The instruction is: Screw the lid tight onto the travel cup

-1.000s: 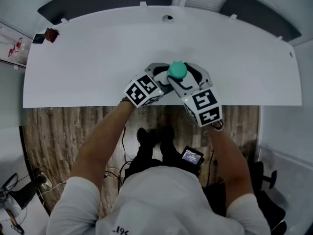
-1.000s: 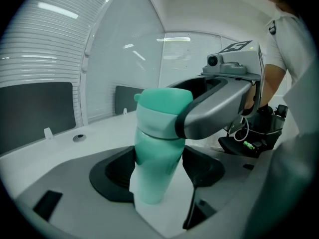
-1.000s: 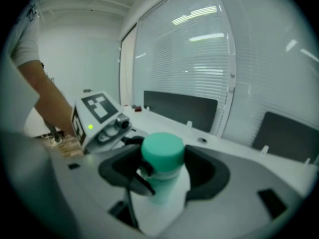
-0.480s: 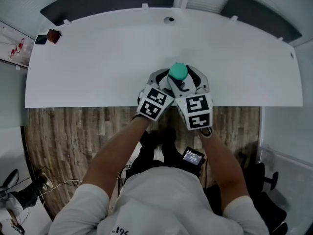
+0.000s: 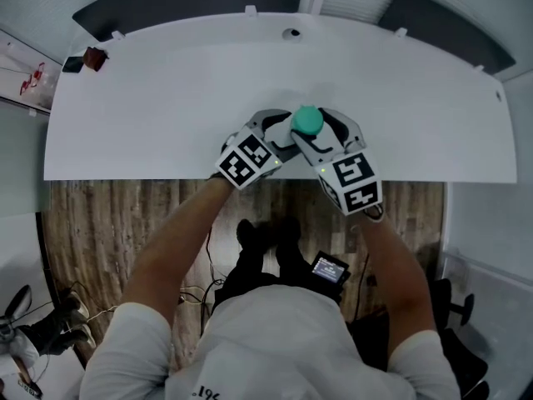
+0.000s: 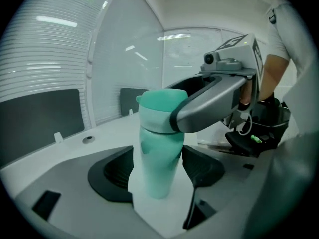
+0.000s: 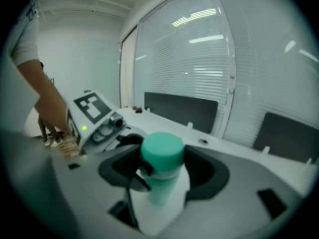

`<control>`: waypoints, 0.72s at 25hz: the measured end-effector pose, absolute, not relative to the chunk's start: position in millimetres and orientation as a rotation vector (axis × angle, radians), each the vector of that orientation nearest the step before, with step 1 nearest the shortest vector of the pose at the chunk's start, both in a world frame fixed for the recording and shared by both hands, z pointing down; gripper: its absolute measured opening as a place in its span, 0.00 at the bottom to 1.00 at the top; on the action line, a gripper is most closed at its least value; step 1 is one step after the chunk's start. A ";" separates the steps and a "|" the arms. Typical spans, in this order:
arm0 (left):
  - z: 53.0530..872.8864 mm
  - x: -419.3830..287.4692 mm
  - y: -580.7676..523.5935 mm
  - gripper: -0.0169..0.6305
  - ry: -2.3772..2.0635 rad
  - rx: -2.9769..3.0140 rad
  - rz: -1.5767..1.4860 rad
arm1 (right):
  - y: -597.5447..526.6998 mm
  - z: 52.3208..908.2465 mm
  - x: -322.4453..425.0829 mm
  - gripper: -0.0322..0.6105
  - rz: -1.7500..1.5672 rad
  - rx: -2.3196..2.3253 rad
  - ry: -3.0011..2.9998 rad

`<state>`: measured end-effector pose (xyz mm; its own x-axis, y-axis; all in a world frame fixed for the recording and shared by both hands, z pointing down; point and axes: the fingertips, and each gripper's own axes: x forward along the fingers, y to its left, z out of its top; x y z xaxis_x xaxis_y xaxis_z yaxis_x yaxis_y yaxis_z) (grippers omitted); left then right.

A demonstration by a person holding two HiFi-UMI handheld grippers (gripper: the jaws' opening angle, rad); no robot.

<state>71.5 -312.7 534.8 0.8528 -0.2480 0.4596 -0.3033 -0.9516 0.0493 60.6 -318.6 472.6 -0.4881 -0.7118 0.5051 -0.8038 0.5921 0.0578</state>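
Cup (image 6: 157, 156), mint green, upright near the front edge of the white table (image 5: 150, 98), about midway along it; its lid (image 7: 162, 152) of the same colour sits on top. The left gripper (image 6: 157, 172) holds the cup's body low down, with a dark pad pressed to each side. The right gripper (image 7: 160, 169) is clamped round the lid, its jaws curving about the cap from both sides, so that it lies above and across the left gripper.

Change: half a second ago the two grippers were drawn in close, side by side, just in front of the cup. They have now swung apart again, to much the same splay as one second ago. The cup has kept its place on the table throughout.

Reading: this looks like one twisting stroke followed by a return, the body being steadied while the lid is turned. Whether the lid is fully seated cannot be told, as the joint beneath it is partly hidden by the right jaw. Tightening is probably near its end, with perhaps another stroke to come.
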 end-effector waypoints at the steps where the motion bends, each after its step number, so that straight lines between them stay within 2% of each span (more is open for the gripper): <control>1: 534.8 72.6 -312.3 0.51 -0.382 2.924 0.723 | -317.5 472.7 59.2 0.50 0.251 1.161 -2.360; 7: 536.5 83.4 -305.9 0.51 -0.239 2.926 0.778 | -312.5 472.3 56.1 0.50 0.225 1.015 -2.433; 18: 535.0 78.7 -312.5 0.51 -0.673 2.825 0.615 | -315.1 469.5 55.5 0.50 0.218 1.363 -2.274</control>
